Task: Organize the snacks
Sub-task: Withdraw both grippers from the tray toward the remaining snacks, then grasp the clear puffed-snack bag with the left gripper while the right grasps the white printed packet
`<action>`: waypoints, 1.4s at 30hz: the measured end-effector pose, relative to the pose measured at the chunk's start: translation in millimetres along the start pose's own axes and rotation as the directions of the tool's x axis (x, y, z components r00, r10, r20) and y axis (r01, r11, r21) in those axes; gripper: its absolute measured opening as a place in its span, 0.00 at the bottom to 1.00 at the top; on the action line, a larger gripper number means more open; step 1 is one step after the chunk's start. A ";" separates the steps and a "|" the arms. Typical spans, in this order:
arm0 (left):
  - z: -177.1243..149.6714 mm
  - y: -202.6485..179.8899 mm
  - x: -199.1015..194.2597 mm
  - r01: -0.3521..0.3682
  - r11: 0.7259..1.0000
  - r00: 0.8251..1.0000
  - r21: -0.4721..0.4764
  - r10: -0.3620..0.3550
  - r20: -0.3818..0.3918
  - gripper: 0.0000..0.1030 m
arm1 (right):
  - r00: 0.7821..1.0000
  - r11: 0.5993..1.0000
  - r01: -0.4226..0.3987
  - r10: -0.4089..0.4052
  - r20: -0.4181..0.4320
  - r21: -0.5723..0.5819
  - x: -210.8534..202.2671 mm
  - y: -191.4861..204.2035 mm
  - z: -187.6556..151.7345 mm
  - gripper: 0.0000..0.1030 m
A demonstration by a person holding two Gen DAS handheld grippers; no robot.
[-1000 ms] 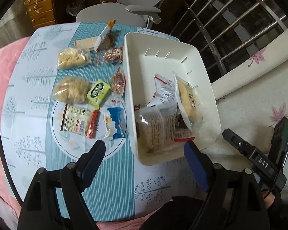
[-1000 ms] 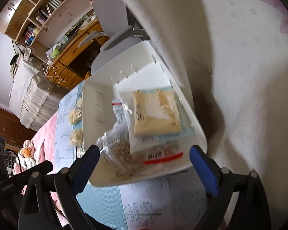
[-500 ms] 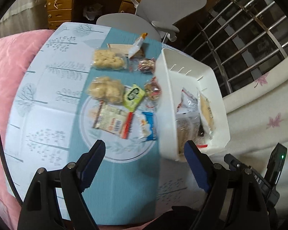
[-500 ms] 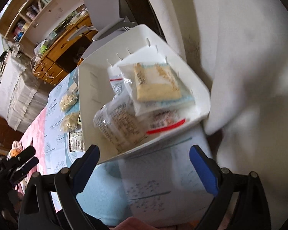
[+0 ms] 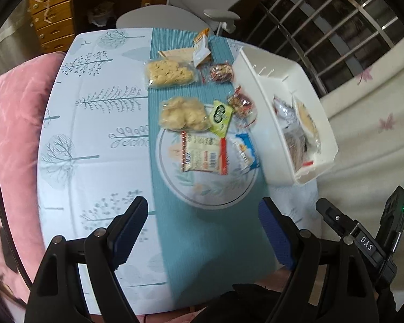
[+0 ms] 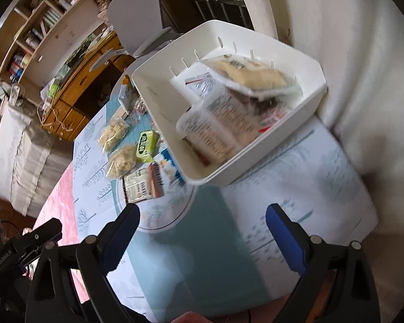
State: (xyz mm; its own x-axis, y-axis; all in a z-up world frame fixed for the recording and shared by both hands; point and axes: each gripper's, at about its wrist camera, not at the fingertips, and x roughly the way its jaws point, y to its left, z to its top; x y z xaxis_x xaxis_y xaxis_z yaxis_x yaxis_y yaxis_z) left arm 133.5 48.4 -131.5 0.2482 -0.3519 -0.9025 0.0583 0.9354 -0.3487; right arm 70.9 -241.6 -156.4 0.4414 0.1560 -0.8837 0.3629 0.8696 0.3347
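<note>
From my left wrist view, my left gripper (image 5: 203,215) hangs released, nothing between its jaws, above the bare front of the counter (image 5: 94,134). The loose snacks (image 5: 202,123) lie grouped ahead of it, just beside the white bin (image 5: 258,102), I judge so each is a short carry in.

From my right wrist view, my right gripper (image 6: 202,226) is likewise released and empty. The white bin (image 6: 229,172), already holding several packets, sits ahead and slightly right; the loose snacks (image 6: 132,150) lie ahead-left.
</note>
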 end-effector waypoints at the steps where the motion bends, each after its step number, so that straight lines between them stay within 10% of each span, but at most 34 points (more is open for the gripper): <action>1: 1.9 6.7 0.5 0.003 1.000 1.000 0.018 -0.003 -0.012 0.80 | 1.000 1.000 0.001 -0.001 0.010 0.013 1.5 3.1 -7.2 0.92; 20: 51.2 48.5 49.8 -0.031 0.976 0.986 0.216 0.065 -0.153 0.83 | 0.985 0.988 0.070 -0.047 0.169 -0.135 45.4 91.8 -67.6 0.92; 28: 91.2 38.3 92.4 -0.114 0.924 0.964 0.366 0.193 -0.186 0.86 | 0.978 0.940 0.094 -0.025 0.209 -0.328 91.0 129.1 -61.1 0.92; 37: 114.8 5.8 137.3 -0.056 0.824 0.960 0.564 0.200 -0.197 0.86 | 0.981 0.897 0.113 -0.032 0.193 -0.427 137.9 145.0 -47.7 0.92; 42: 130.0 -1.4 157.0 -0.049 0.814 0.955 0.579 0.207 -0.211 0.86 | 0.988 0.892 0.086 -0.018 0.154 -0.443 157.1 146.2 -43.2 0.92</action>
State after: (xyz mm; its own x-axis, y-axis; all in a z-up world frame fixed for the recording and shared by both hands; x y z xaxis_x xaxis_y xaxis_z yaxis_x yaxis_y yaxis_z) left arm 298.2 -3.7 -239.9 0.0450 -0.1492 -0.9878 0.5957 0.7978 -0.0933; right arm 157.8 -69.7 -260.4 0.5555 0.0661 -0.8289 -0.0023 0.9969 0.0780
